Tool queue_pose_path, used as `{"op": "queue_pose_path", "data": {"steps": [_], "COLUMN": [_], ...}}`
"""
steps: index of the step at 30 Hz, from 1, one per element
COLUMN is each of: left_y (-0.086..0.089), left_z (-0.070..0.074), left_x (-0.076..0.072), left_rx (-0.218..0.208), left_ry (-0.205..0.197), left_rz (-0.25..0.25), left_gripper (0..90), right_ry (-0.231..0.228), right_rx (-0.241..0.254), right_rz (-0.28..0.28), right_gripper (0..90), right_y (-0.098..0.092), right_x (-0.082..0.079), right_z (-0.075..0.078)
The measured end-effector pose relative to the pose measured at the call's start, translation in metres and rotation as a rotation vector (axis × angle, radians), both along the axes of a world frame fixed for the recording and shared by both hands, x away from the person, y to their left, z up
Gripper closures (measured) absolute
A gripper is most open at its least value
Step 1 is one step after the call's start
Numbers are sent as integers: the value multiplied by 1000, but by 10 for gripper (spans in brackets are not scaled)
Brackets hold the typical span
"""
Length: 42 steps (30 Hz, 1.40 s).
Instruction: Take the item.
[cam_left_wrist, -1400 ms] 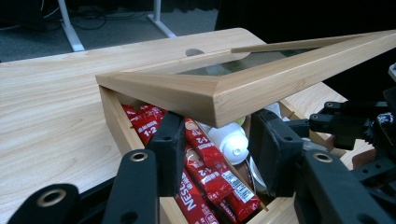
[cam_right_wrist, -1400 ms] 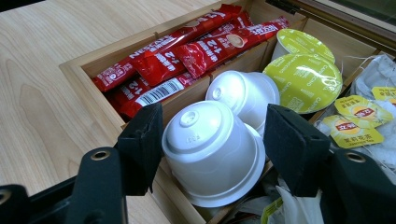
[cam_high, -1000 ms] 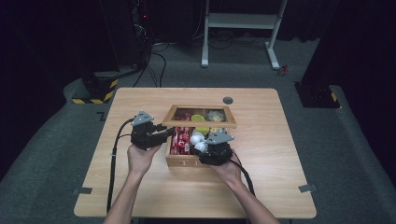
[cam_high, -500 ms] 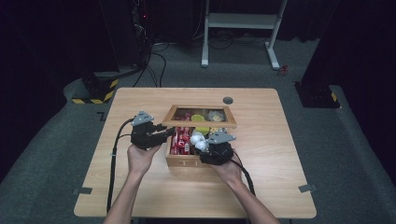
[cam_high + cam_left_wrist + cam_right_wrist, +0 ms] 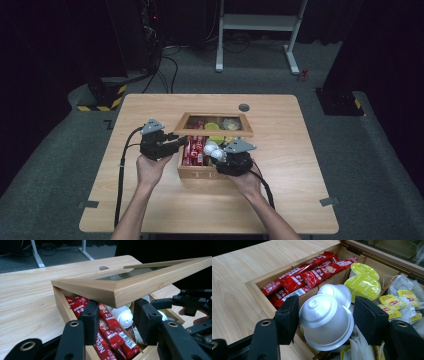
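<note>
Jaws of the right gripper [image 5: 325, 317] stand on either side of a white capsule [image 5: 325, 323]; the left pad seems to touch it, the other stands just clear, so a firm grip is uncertain. Beyond it lie a second white capsule [image 5: 337, 292], green-lidded pods [image 5: 362, 286] and red sachets [image 5: 312, 272] in the wooden box [image 5: 197, 172]. The left gripper [image 5: 117, 320] pinches the glass lid's [image 5: 130, 287] front edge, holding it raised.

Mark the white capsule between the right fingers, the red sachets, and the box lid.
white capsule [image 5: 325, 322], right gripper view, on its domed side.
red sachets [image 5: 312, 273], right gripper view, on the middle of one packet.
box lid [image 5: 140, 285], left gripper view, on its wooden front rail.
</note>
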<state>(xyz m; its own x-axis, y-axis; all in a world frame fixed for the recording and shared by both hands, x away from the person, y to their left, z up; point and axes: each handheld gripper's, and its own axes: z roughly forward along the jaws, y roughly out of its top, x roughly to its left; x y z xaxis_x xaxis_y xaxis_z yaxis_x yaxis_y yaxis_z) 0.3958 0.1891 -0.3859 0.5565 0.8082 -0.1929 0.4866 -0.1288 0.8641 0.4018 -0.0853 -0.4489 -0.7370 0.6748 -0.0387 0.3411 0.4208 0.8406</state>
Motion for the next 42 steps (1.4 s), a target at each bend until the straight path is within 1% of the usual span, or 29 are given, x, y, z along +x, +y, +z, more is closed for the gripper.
{"op": "queue_pose_path", "data": {"steps": [2, 4, 24, 28, 38, 42], "left_y": [0, 0, 0, 0, 0, 0], "left_z": [0, 0, 1, 0, 1, 1], "left_x": [0, 0, 0, 0, 0, 0], "left_rx": [-1, -1, 1, 2, 4, 4], "left_ry": [-1, 0, -2, -2, -2, -2], "left_rz": [1, 1, 0, 0, 0, 0], "left_gripper": [566, 566, 566, 566, 566, 566], "right_ry": [-2, 6, -12, -6, -12, -14], "right_rx": [1, 6, 14, 17, 31, 26], "right_rz": [-1, -6, -42, -56, -92, -104], "right_gripper": [391, 390, 391, 391, 391, 391], "right_y": [-1, -3, -21, -27, -43, -49], "right_x": [0, 0, -1, -1, -1, -1], "right_z": [0, 1, 6, 6, 10, 11]}}
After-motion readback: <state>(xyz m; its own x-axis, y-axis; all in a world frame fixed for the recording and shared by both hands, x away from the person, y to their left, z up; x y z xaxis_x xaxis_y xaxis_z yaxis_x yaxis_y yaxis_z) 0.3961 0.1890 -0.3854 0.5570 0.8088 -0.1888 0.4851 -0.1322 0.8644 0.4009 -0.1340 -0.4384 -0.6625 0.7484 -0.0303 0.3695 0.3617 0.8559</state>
